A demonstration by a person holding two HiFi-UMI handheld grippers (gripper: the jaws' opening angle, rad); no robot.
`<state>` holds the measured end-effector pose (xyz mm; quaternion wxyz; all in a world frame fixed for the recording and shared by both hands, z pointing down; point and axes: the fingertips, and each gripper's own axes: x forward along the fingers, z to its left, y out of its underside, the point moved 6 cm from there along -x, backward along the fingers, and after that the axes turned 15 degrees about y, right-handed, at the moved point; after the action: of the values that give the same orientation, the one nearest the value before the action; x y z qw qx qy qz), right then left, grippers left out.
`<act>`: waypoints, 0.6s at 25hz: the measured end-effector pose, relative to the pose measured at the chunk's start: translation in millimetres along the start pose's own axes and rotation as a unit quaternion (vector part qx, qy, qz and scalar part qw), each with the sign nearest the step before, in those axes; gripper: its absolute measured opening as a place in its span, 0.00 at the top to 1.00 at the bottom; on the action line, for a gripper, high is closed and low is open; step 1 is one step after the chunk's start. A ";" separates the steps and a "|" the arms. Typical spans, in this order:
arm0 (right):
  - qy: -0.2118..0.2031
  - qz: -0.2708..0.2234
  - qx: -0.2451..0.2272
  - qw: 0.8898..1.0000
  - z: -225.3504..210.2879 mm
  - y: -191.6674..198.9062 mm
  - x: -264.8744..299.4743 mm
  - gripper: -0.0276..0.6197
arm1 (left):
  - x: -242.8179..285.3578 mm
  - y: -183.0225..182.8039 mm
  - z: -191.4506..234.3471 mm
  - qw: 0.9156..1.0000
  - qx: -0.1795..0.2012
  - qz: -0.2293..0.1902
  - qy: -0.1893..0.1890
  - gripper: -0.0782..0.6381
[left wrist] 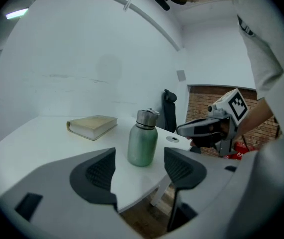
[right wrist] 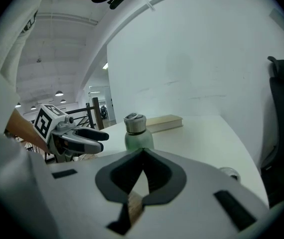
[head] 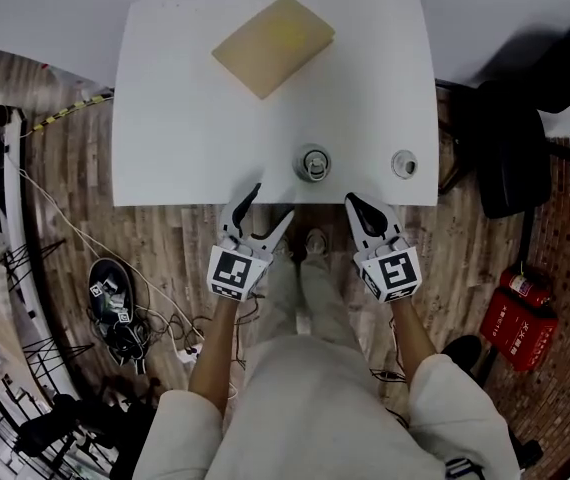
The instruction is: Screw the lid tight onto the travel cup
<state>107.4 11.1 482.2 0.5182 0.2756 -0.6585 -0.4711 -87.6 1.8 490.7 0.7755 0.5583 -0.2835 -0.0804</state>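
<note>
A green travel cup point(head: 313, 164) with a steel neck stands upright near the white table's point(head: 185, 118) front edge. A small round lid point(head: 404, 164) lies flat on the table to its right, apart from it. My left gripper point(head: 273, 200) is open and empty, hovering off the front edge just left of the cup. In the left gripper view the cup point(left wrist: 142, 138) shows beyond the gap between the jaws point(left wrist: 139, 171), untouched. My right gripper point(head: 353, 201) is shut on nothing, off the edge between cup and lid. The right gripper view has the cup point(right wrist: 137, 132) just past the closed jaws.
A tan book point(head: 273, 45) lies at the table's back. A black office chair point(head: 510, 148) stands to the right of the table, and a red fire extinguisher point(head: 518, 318) is on the floor below it. Cables and gear point(head: 115, 308) lie on the wooden floor to the left.
</note>
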 end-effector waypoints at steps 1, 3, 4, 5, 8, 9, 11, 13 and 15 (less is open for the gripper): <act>0.000 0.001 0.000 1.000 0.0 1.7 -0.2 0.96 | 2.5 1.1 -0.5 1.000 0.006 0.003 0.005 0.47; 0.000 0.002 -0.001 1.000 0.0 3.8 -0.5 0.96 | 7.8 3.1 -0.1 1.000 0.019 0.011 0.010 0.43; 0.001 0.002 -0.001 1.000 -0.2 4.2 -0.5 0.96 | 10.8 3.8 1.1 1.000 0.022 0.014 0.012 0.42; 0.001 0.002 -0.001 1.000 -0.6 4.4 -0.4 0.96 | 14.1 4.2 2.6 0.999 0.024 0.015 0.015 0.41; 0.004 0.003 0.001 1.000 -2.8 5.7 -0.3 0.96 | 25.0 3.3 6.4 0.999 0.027 0.015 0.024 0.41; 0.005 0.004 0.001 1.000 -3.7 6.2 -0.9 0.96 | 28.4 2.7 7.0 0.999 0.028 0.015 0.026 0.41; 0.006 0.004 0.002 1.000 -5.8 6.7 -2.5 0.96 | 35.8 1.5 8.0 0.999 0.030 0.015 0.029 0.41; 0.004 0.002 0.004 1.000 -7.9 7.0 -2.4 0.96 | 43.8 0.0 10.2 0.999 0.035 0.017 0.035 0.41; -0.001 -0.003 0.006 1.000 -9.1 6.5 -0.9 0.96 | 51.6 -1.4 12.7 0.998 0.041 0.019 0.045 0.41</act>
<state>117.1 11.4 487.9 0.5143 0.2801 -0.6608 -0.4695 -51.4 -31.8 510.2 0.7651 0.5873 -0.2625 -0.0286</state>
